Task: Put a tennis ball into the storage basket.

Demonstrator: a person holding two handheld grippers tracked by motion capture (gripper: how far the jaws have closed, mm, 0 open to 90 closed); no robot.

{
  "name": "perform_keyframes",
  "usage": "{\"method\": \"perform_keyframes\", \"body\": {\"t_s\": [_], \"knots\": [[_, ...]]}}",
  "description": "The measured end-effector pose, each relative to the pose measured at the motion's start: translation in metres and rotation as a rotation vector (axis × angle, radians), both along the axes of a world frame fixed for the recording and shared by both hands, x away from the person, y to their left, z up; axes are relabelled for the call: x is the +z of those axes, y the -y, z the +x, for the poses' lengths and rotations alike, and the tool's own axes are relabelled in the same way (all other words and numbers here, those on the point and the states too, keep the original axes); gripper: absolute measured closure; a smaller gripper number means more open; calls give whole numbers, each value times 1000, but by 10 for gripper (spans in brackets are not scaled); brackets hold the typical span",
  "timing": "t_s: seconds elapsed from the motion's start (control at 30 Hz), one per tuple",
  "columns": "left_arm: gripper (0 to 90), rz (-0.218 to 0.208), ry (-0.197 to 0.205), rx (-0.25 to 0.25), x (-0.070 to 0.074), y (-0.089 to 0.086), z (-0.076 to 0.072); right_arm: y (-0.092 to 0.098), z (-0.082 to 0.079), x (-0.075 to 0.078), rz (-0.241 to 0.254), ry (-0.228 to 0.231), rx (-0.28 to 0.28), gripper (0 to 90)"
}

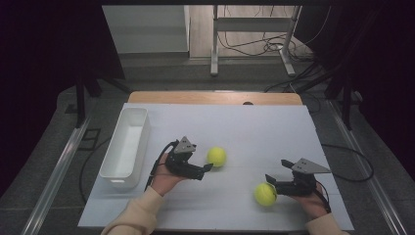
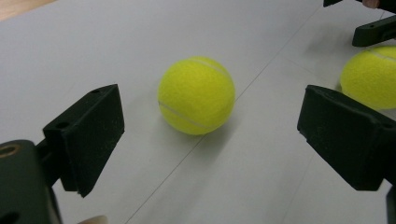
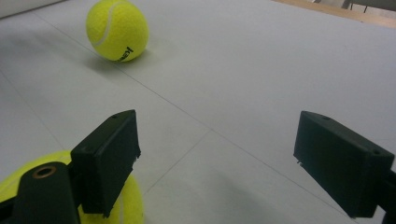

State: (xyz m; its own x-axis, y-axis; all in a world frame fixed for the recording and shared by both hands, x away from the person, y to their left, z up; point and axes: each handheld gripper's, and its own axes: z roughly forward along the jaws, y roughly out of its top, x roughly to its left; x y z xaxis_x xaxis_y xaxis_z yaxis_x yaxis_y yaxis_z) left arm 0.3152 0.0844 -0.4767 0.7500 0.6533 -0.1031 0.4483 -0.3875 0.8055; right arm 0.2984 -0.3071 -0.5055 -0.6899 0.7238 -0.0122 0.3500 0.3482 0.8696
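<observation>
An empty-looking white bin (image 1: 126, 142) sits left on the grey table (image 1: 254, 127).

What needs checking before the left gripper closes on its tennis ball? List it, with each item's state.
1. Left gripper jaws open: ok, spread wider than the ball.
2. Far tennis ball lined up between the jaws: ok, centred but ahead of the tips, so advance first.
3. Ball at rest on the white table: cannot tell from one moment.
4. Near tennis ball out of the way: ok, it lies apart, by the right gripper.
5. Right gripper clear of the path: ok, open and off to the side.
6. White bin free to take a ball: ok, nothing visible inside.
</observation>
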Motion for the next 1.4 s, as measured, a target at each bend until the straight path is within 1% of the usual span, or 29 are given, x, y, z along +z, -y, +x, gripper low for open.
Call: {"method": "perform_keyframes", "body": {"t_s": [0.17,0.47,0.77,0.9,1.03,1.37,1.4], "knots": [[79,3,-1,-2,0,3,3,0,0,0,0,0,-1,146],[79,9,-19,-13,-3,10,10,0,0,0,-1,0,0,146],[79,13,-28,-27,-4,18,17,0,0,0,-1,-2,-2,145],[78,37,-29,-32,-6,22,23,0,0,0,1,-3,-5,146],[79,36,-35,-37,-7,24,26,0,0,0,0,-4,-5,146],[77,59,-60,-58,-14,36,35,1,0,-1,-2,-2,-8,146],[76,62,-63,-53,-16,37,36,1,0,-1,-2,-2,-7,146]]}}
